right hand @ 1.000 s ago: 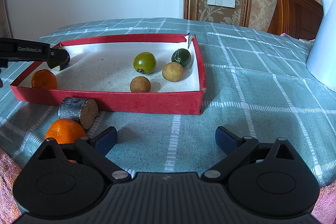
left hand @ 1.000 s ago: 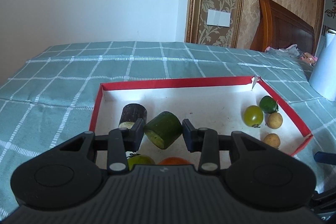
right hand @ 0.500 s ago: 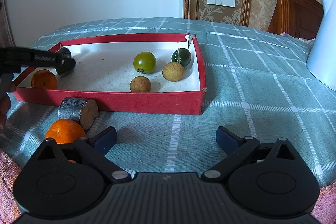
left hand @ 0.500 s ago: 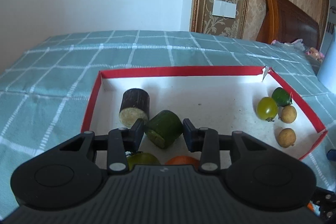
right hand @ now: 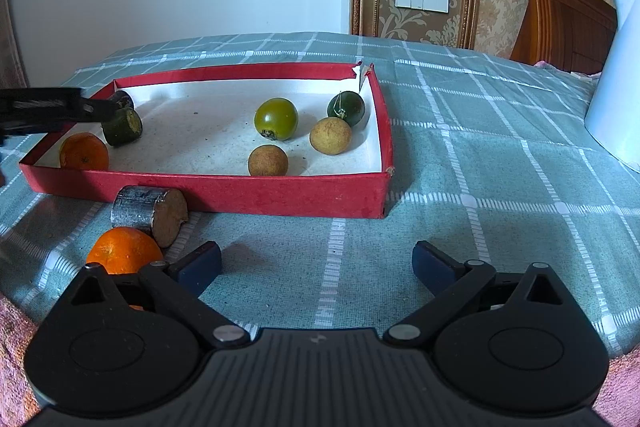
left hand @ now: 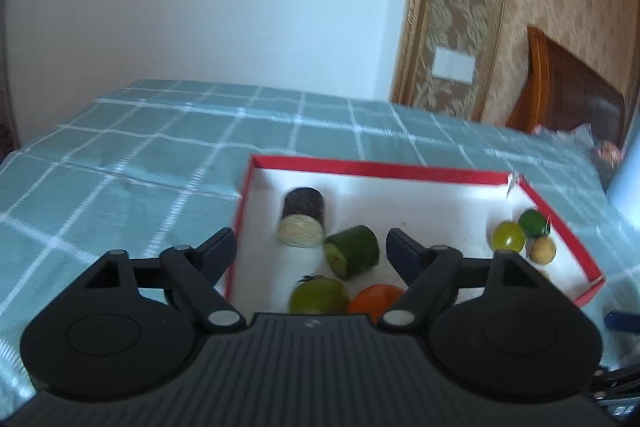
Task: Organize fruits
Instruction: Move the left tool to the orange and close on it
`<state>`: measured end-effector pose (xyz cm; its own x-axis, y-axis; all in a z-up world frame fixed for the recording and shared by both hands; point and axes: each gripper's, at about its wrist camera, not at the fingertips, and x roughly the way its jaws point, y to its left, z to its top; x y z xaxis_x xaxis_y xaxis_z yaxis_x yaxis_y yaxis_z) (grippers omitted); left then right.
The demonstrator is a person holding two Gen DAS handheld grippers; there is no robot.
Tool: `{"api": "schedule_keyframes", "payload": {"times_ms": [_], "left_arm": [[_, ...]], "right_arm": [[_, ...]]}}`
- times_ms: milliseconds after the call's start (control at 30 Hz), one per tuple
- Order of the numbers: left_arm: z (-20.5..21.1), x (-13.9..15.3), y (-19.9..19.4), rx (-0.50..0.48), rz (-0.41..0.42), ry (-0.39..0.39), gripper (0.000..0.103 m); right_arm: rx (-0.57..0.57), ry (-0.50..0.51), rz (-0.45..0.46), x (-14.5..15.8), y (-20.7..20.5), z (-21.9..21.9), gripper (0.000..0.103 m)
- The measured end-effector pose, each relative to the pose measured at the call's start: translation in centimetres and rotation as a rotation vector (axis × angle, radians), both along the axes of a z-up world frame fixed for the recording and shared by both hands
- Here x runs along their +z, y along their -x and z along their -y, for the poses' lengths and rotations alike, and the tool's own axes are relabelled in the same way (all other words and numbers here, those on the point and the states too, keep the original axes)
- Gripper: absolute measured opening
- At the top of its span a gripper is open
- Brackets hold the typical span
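Observation:
My left gripper [left hand: 310, 247] is open above the left end of the red tray [left hand: 372, 168]. A green cucumber chunk [left hand: 354, 251] lies free on the tray floor below it, beside a dark sugarcane piece [left hand: 302, 221], a green fruit [left hand: 319, 295] and an orange [left hand: 374, 301]. In the right wrist view the tray [right hand: 248, 193] holds the cucumber chunk [right hand: 122, 126], an orange [right hand: 84, 151], a green tomato [right hand: 276, 119], a dark green fruit [right hand: 346, 108] and two brown longans [right hand: 331, 135]. My right gripper [right hand: 316, 263] is open and empty over the cloth, near a loose orange [right hand: 122, 250] and a sugarcane piece [right hand: 150, 209].
A green checked cloth [right hand: 500, 155] covers the table. A white kettle [right hand: 616, 79] stands at the right. A wooden headboard [right hand: 560, 15] and patterned wall lie behind. The left gripper's arm [right hand: 48, 105] reaches over the tray's left end.
My left gripper has opened and let go of the cucumber chunk, which now lies in the tray. It has drawn back and to the left. The right gripper has not moved.

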<state>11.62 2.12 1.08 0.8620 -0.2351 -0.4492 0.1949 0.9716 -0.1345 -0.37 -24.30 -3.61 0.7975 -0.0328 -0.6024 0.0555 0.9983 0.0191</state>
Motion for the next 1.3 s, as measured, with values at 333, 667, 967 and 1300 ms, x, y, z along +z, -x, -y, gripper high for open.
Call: {"api": "schedule_keyframes", "payload": {"times_ms": [333, 667, 967, 1300], "left_arm": [[2.1, 0.4, 6.8, -0.136, 0.031, -0.032, 0.096], [6.7, -1.7, 9.8, -0.234, -0.038, -0.096, 0.097], [7.2, -1.6, 10.5, -0.244, -0.044, -0.036, 0.102], [8.8, -3.2, 9.7, -0.298, -0.095, -0.066, 0.077]], "right_arm": [[-0.077, -0.041, 0.037, 0.1, 0.3, 1.1, 0.103], [-0.167, -0.057, 0.066, 0.5, 0.5, 2.3, 0.103], [-0.289, -0.133, 0.112, 1.2, 1.2, 4.7, 0.103], [-0.277, -0.126, 0.1, 1.1, 1.0, 4.6, 0.103]]}}
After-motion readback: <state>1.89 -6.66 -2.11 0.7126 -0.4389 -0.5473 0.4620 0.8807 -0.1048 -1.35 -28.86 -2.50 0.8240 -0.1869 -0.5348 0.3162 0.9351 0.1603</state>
